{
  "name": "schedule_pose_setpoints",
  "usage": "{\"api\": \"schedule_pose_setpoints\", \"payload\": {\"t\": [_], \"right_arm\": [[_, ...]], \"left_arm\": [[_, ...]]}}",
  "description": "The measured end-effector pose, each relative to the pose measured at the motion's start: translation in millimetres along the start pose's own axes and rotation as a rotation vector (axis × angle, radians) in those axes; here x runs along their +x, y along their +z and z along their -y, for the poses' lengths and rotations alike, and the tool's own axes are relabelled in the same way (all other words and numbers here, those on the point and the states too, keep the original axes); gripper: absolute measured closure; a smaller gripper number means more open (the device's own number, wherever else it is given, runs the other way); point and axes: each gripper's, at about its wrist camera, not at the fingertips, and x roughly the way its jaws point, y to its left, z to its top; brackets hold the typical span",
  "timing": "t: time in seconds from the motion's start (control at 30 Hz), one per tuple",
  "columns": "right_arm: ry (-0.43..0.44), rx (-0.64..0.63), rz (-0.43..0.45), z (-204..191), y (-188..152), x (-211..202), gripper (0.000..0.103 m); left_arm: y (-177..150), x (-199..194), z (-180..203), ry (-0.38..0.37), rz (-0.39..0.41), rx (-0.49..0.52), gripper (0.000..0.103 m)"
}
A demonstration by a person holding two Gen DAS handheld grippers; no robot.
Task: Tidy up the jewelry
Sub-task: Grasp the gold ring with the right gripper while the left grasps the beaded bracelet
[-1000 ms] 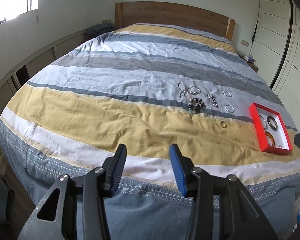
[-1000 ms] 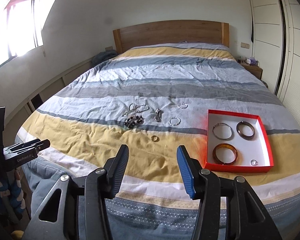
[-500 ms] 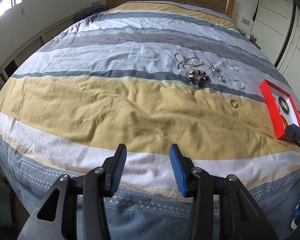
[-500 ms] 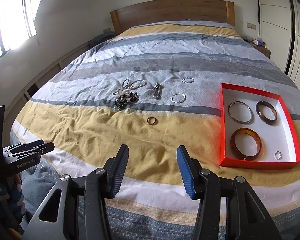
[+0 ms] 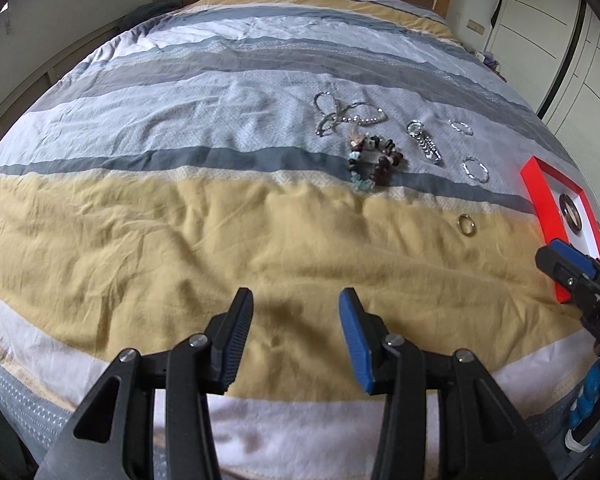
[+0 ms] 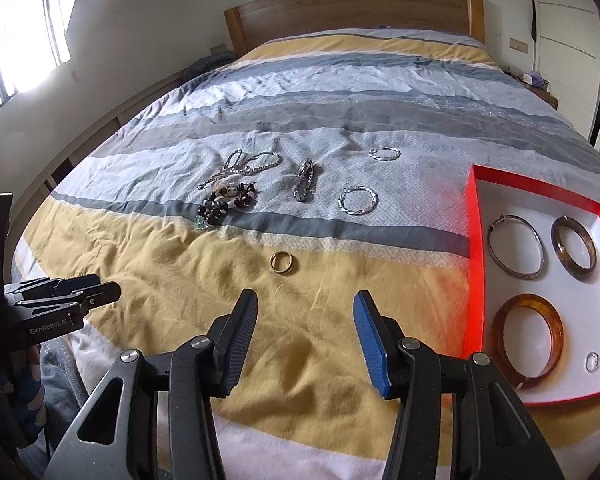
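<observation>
My fingers [image 6: 244, 320] are spread and empty on both grippers. Three bangles sit in the right box [image 6: 474, 240]; ring [image 6: 282, 263], beads [image 5: 374, 162], chains remain.

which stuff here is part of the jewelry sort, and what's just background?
In play: red box with three bangles and a small ring inside; on the bedspread: gold ring, two silver hoops, watch, beaded bracelet, silver chain; both open grippers, left, right.

Background: headboard, window, wardrobe doors.
</observation>
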Motion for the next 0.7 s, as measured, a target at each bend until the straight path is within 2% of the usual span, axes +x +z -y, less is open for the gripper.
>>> {"api": "schedule_pose_setpoints", "payload": {"t": [0.4,0.5,0.7], "right_arm": [[0.072,-0.028,-0.045,-6.3,11.0,52.0,0.054],[0.079,-0.030,-0.057,-6.6,12.5,61.6,0.055],[0.097,-0.038,-0.084,-7.8,13.7,78.4,0.063]], "left_arm": [[62.9,51.0,29.6,-0.128,0.023,0.087,0.060],[74.6,61.8,34.5,-0.133,0.029,0.102,0.060],[84.0,82.9,44.6,-0.140,0.021,0.147,0.060]]}}
